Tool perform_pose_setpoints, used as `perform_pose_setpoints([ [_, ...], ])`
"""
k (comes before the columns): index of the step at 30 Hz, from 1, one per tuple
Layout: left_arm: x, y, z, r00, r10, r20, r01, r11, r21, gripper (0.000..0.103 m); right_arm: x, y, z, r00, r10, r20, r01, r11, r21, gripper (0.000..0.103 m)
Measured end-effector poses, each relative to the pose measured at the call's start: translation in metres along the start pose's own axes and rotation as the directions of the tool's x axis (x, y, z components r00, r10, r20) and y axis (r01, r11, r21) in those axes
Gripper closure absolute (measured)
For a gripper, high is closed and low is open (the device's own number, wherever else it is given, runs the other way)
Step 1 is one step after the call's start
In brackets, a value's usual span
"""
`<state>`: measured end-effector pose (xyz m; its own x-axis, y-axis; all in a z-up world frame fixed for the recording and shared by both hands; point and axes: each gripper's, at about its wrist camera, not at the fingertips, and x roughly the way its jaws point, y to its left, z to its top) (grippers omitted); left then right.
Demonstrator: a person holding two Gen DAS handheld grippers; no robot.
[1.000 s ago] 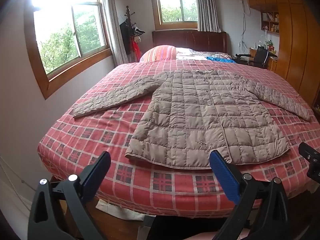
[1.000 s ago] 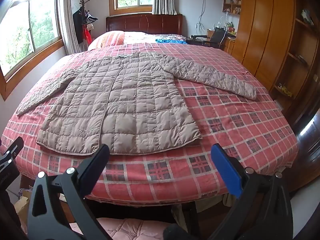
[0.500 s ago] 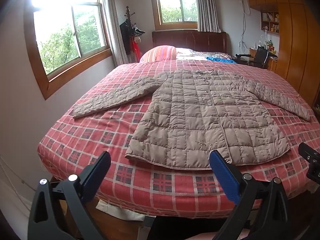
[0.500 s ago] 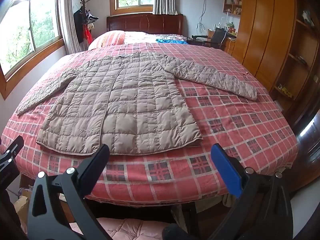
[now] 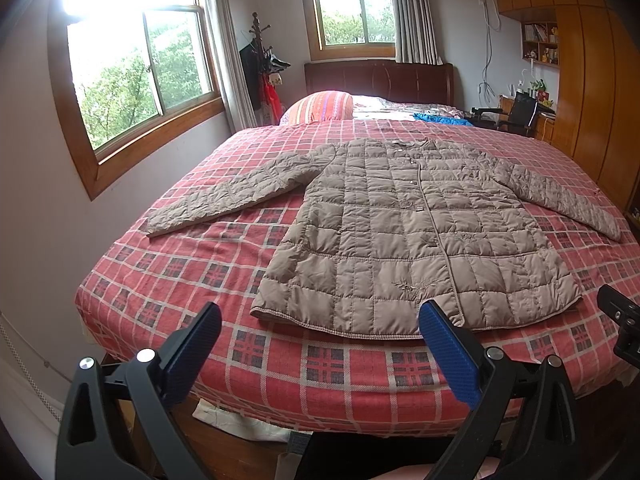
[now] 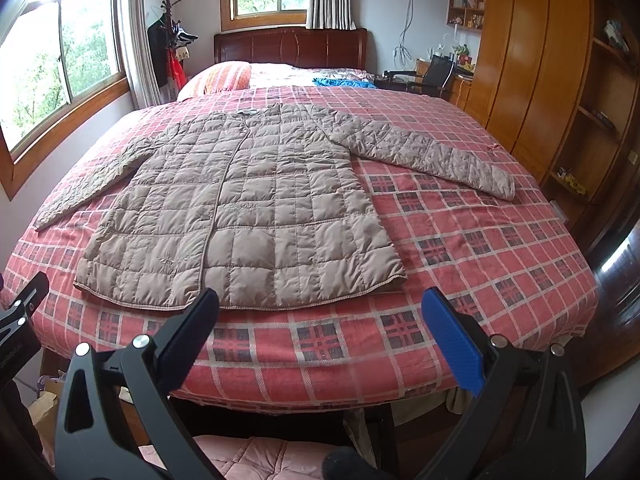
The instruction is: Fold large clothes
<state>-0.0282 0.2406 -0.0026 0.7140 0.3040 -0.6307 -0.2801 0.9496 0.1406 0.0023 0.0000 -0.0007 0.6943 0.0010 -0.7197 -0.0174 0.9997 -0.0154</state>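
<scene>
— Are the grabbers holding anything?

— No. The left gripper (image 5: pixel 320 344) has its two blue pads spread wide, with nothing between them. The right gripper (image 6: pixel 320 320) is the same: wide apart, holding nothing. Both hang in the air at the near end of the bed, not touching the cloth.

— Where is the coat?

— The brown puffy jacket (image 5: pixel 416 236) lies flat on the bed, front side up, closed down the middle. Its bottom edge is near the grabbers. Its neck points to the far end.

— And the arms of it?

— Both stick out to the sides. The left sleeve (image 5: pixel 224 200) reaches toward the window side. The right sleeve (image 6: pixel 428 156) reaches toward the wooden cupboards.

— What is under it?

— A red checked bedspread (image 6: pixel 480 248) that covers the whole bed. Far away there is a striped orange pillow (image 6: pixel 224 78), a blue cloth (image 6: pixel 344 82) beside it, and a dark wooden headboard (image 6: pixel 290 48). A window (image 5: pixel 140 76) is on the left wall.
</scene>
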Motion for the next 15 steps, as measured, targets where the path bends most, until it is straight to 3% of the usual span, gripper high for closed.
perform_pose_setpoints([
  [15, -0.0002, 0.0004, 0.0001, 1.000, 0.003, 0.000, -0.003, 1.000, 0.000, 0.004, -0.0005, 0.0000, -0.0007, 1.000, -0.001, 0.003, 0.001, 1.000, 0.000, 0.003],
])
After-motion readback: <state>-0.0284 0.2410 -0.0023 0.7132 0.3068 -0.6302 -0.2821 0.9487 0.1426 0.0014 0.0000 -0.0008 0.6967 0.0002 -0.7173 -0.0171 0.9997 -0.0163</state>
